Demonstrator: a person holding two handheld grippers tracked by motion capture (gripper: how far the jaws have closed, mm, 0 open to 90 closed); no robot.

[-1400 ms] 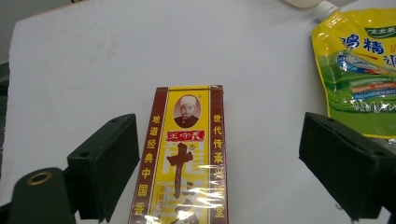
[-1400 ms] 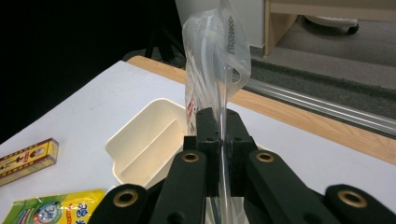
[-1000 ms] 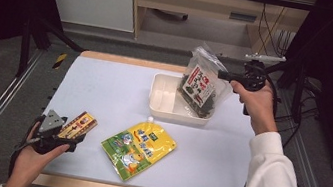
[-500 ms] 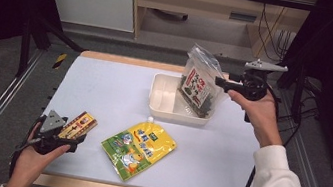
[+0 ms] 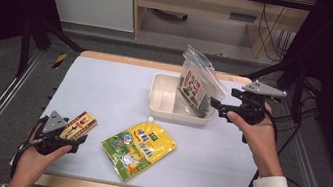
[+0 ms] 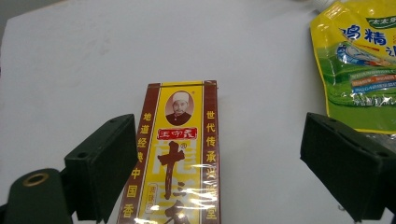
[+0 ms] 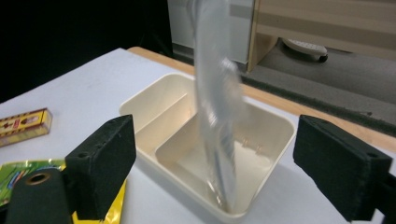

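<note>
One bag [image 5: 197,86], one tray [image 5: 163,104]

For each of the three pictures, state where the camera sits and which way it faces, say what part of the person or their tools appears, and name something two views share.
High view: above the person's edge of the table, facing forward and down; both forearms, left gripper and right gripper show.
Left gripper view: on the left gripper, looking along its open jaws at the spice box.
Right gripper view: on the right gripper, facing the white tray and clear bag in it.
Shared: all three show the yellow pouch.
</note>
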